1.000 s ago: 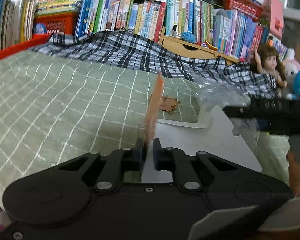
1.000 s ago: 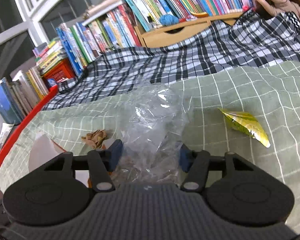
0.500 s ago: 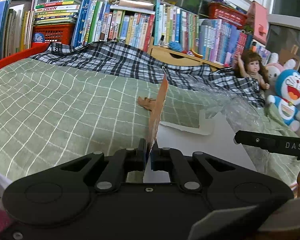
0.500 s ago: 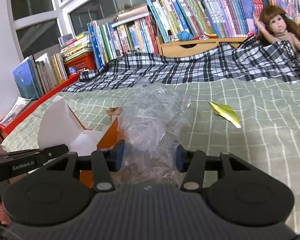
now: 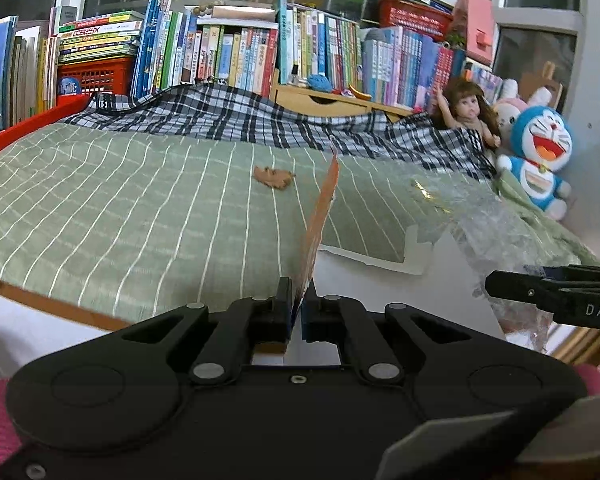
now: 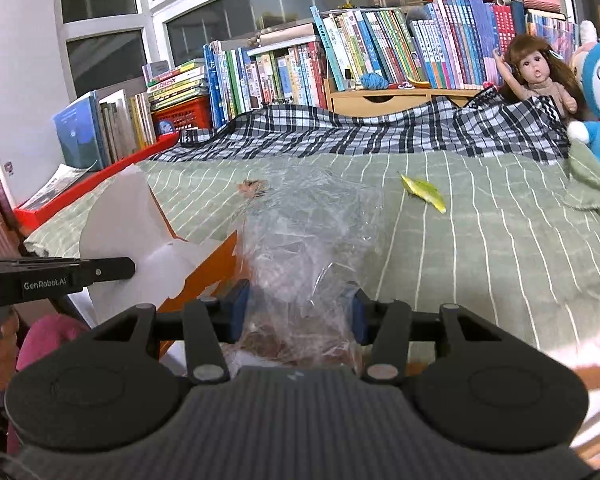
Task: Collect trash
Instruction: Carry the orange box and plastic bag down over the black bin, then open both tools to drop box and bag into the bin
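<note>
My left gripper (image 5: pixel 296 306) is shut on the orange wall (image 5: pixel 320 216) of an open cardboard box, seen edge-on; the box's white inside (image 5: pixel 380 288) lies to its right. In the right wrist view the same box (image 6: pixel 140 240) sits at lower left. My right gripper (image 6: pixel 298 314) is shut on a crumpled clear plastic bag (image 6: pixel 312 232), held beside the box's orange edge (image 6: pixel 212 276). On the green striped bedspread (image 6: pixel 480 248) lie a brown crumpled scrap (image 5: pixel 274 176) and a yellow-green wrapper (image 6: pixel 424 197), both apart from the grippers.
A black-and-white plaid blanket (image 5: pixel 240 120) is bunched at the far side of the bed. Behind it stand rows of books (image 5: pixel 228 52), a doll (image 5: pixel 468 112) and a blue plush toy (image 5: pixel 540 156). A red rail (image 5: pixel 28 126) borders the bed's left.
Both grippers have drawn back toward the bed's near edge and risen, carrying the box and the plastic bag. The brown scrap and the wrapper now lie farther away.
</note>
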